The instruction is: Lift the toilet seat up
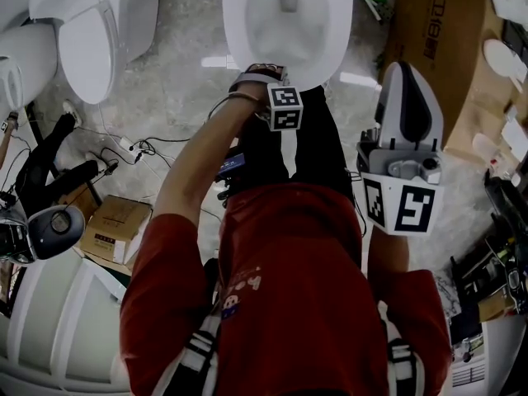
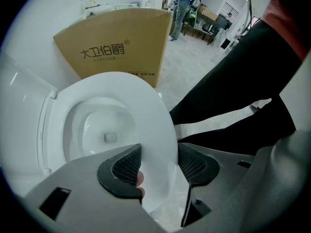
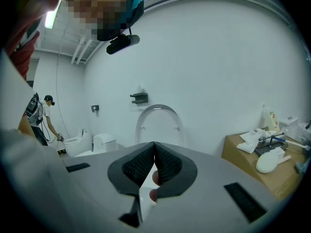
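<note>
Room: showroom-like space with a grey mottled floor, a plain white wall and spare toilets standing about.
Left gripper: points straight down at the front edge of the toilet. Jaws clamped on the toilet seat, one pad on each side of its front rim.
Toilet seat: white, front rim pinched between the left gripper's pads. The gripped end looks lifted off the bowl, and the rest runs away from the gripper over the bowl.
Bowl: open and white, below and beyond the left gripper, drain visible.
Right gripper: held roughly level, off to the right of the left gripper and well apart from the toilet. Jaws together, nothing between them.
Trousers: black, the person's legs just right of the left gripper.
Cardboard box: brown with print on its side, beyond the toilet from the left gripper.
Ahead of right gripper: bare seat ring against the wall. Another toilet and a second person are to its left, and a box top with white clutter is to its right.
Left of left gripper, head view: more white toilets, a small carton and cables on the floor.
</note>
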Motion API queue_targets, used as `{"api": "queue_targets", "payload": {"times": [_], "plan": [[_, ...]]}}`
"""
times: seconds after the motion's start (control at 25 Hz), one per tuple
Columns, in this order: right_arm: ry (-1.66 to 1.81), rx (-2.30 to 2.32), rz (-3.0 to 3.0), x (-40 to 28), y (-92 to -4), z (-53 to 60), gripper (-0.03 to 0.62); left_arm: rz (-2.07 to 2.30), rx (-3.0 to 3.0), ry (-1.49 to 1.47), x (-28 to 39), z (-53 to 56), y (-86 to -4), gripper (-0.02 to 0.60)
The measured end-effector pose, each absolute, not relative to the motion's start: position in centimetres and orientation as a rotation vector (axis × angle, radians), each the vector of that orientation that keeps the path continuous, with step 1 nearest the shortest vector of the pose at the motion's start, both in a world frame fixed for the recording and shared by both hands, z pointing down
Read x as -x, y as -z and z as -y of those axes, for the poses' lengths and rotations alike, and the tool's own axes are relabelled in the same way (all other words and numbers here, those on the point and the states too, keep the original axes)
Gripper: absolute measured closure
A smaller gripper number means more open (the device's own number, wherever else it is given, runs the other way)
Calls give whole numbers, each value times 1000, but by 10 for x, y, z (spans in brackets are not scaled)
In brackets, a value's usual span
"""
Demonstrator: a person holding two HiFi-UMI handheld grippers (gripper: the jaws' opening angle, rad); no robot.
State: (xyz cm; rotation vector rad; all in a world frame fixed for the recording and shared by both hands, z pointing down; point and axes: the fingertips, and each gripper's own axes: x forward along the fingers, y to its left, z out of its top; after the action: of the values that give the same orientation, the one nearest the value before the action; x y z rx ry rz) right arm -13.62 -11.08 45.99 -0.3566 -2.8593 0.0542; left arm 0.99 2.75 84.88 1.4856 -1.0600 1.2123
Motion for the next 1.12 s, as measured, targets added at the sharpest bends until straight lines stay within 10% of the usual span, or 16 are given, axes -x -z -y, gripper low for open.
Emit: {"api": "queue_targets", "payload": {"times": [1.12], "plan": [[17,393,2992,154,-394,103,580,1140,-1500,-1223,17,-22,-759,373]]}}
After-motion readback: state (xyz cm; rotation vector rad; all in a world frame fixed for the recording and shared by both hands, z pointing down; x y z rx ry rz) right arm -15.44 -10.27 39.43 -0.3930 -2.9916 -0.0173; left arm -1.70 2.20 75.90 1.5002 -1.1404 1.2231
